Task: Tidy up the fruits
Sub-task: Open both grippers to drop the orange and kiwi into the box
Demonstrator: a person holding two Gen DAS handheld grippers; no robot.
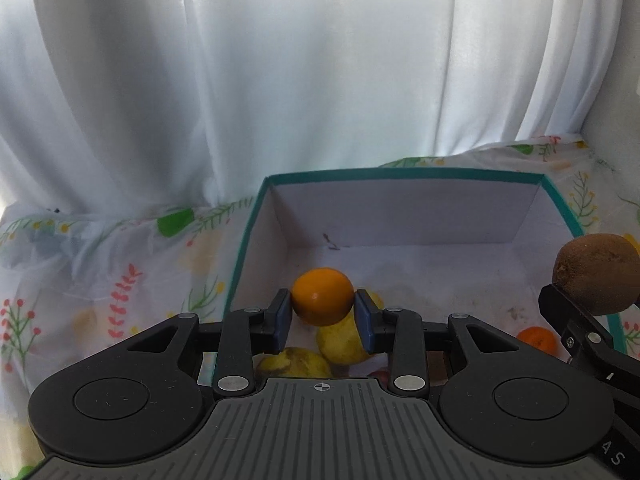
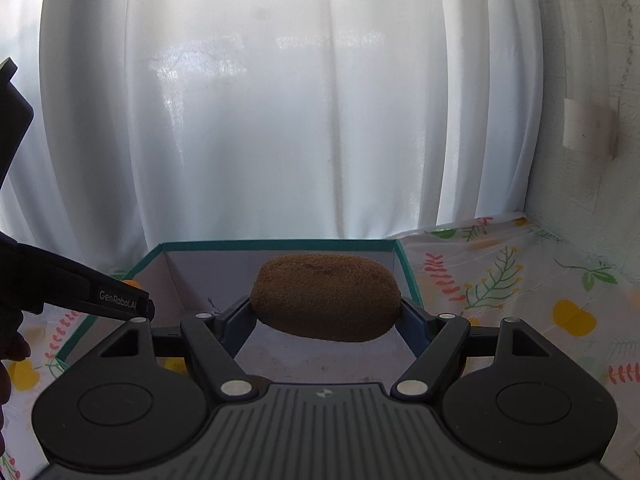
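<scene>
left gripper [image 1: 322, 322]: fingers pinch orange [image 1: 322, 296], held over box [image 1: 404, 174]
right gripper [image 2: 326, 320]: fingers pinch kiwi [image 2: 326, 298]
box: 2 yellow fruits [image 1: 342, 342]

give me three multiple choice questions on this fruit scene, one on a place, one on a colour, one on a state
1. Where are the yellow fruits?
A. inside the box
B. on the floral cloth
C. in the right claw

2. What colour is the box rim?
A. red
B. teal
C. black

3. What state is the right claw in?
A. open and empty
B. shut on the kiwi
C. shut on the orange

Answers:
1 A: they lie within the box walls, below the left claw.
2 B: a teal edge runs along the top of the walls.
3 B: both fingers press the brown kiwi; the small orange is in the left claw.
</scene>
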